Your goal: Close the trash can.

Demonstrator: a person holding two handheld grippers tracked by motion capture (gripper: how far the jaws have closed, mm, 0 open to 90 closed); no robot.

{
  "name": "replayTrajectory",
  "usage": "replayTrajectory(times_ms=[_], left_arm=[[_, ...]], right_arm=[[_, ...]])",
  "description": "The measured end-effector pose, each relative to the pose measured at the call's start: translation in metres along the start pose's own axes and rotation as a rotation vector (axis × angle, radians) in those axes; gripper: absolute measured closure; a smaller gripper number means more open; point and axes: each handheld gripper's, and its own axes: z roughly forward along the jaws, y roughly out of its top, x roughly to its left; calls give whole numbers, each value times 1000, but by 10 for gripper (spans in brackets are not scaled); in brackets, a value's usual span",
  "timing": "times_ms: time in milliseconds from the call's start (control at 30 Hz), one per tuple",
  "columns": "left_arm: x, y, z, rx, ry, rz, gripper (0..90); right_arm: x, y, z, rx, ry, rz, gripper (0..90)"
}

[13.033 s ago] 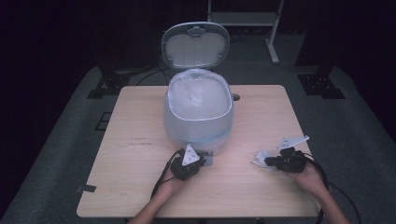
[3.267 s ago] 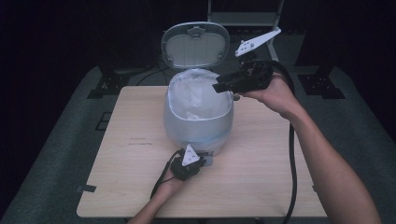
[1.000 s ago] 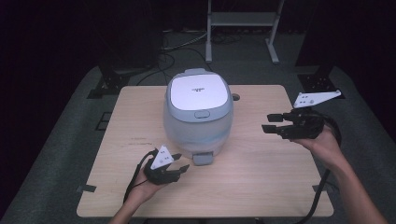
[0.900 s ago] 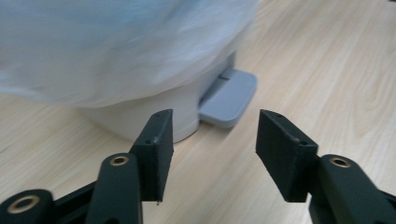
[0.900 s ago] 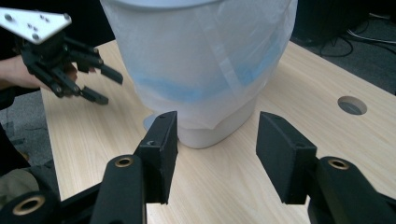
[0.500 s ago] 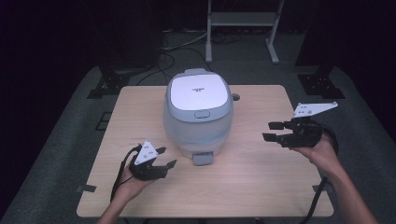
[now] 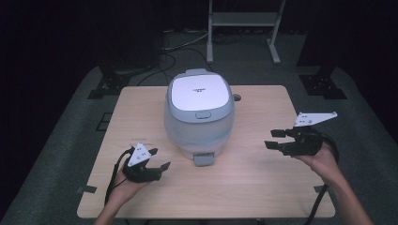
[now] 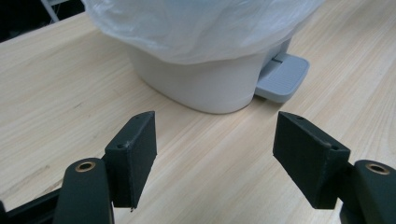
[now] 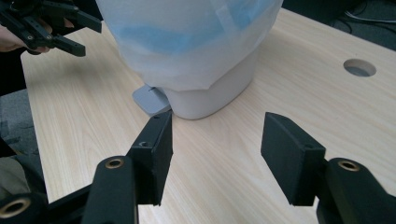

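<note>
A white pedal bin (image 7: 199, 112) stands mid-table with its lid (image 7: 199, 90) down and a clear bag liner (image 8: 196, 23) hanging over its body. Its grey pedal (image 7: 203, 159) points toward the front edge. My left gripper (image 7: 159, 158) hovers open at the front left, a short way left of the pedal (image 8: 282, 77), with nothing between its jaws (image 8: 224, 154). My right gripper (image 7: 272, 139) is held open to the right of the bin, facing its side (image 9: 210, 88), empty too (image 9: 215, 149). The left gripper (image 9: 70, 30) also appears far off in the right gripper view.
The wooden table (image 7: 263, 187) has a round cable hole (image 7: 236, 97) behind the bin at the right. Cables trail from both grippers over the front edge. A metal stand (image 7: 244, 28) and dark floor lie beyond the table.
The bin lid was up and is now down. My right gripper came away from the lid, down to the table's right side. My left gripper slid left, off the pedal.
</note>
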Motion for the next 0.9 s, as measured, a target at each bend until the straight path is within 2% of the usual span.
replayTrajectory(times_ms=[267,500,667,767,900], left_arm=[[5,-9,-5,19,14,-9,268],[9,-17,-10,-1,25,-34,267],[9,-24,-12,-10,48,-42,224],[9,-28,-13,-4,50,-45,224],[10,-29,-15,-20,57,-53,221]], right_arm=[[1,-15,5,9,10,10,422],[1,-29,6,-1,7,26,410],[3,-42,8,3,6,42,398],[5,-49,10,4,3,43,397],[8,-53,12,9,-8,32,391]])
